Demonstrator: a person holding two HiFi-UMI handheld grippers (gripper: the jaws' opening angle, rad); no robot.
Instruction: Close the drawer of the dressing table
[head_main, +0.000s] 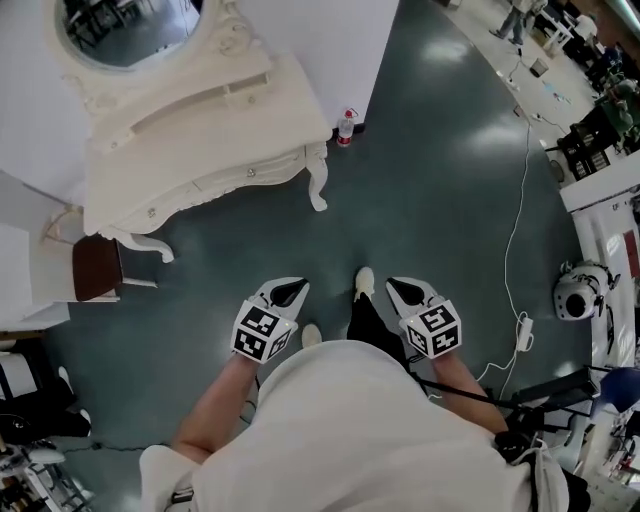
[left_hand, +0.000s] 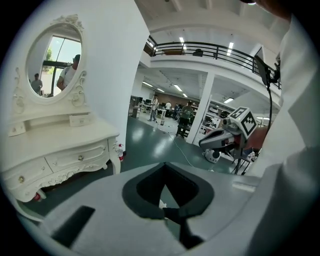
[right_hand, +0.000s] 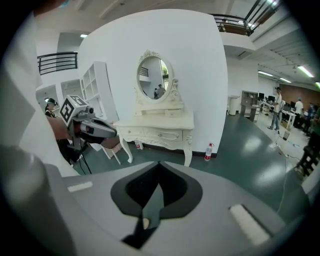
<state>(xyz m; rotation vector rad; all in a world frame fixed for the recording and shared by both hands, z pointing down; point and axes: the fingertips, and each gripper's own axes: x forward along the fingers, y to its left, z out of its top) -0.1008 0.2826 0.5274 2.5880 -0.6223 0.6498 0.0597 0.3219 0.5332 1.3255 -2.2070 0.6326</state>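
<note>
The white carved dressing table (head_main: 200, 120) with its oval mirror stands against the white wall, well away from me across dark floor. Its front drawers (left_hand: 77, 158) (right_hand: 160, 134) sit flush with the frame, knobs showing. My left gripper (head_main: 290, 292) (left_hand: 163, 167) and right gripper (head_main: 405, 290) (right_hand: 159, 164) hang side by side in front of my body, over my shoes. Both are shut with nothing between the jaws. Each gripper also appears in the other's view: the left gripper (right_hand: 87, 125) and the right gripper (left_hand: 225, 136).
A small bottle (head_main: 346, 128) stands on the floor by the table's right leg. A brown-seated stool (head_main: 97, 268) sits at the table's left end. A white cable (head_main: 515, 230) trails across the floor at right, beside a white rounded device (head_main: 580, 292) and equipment.
</note>
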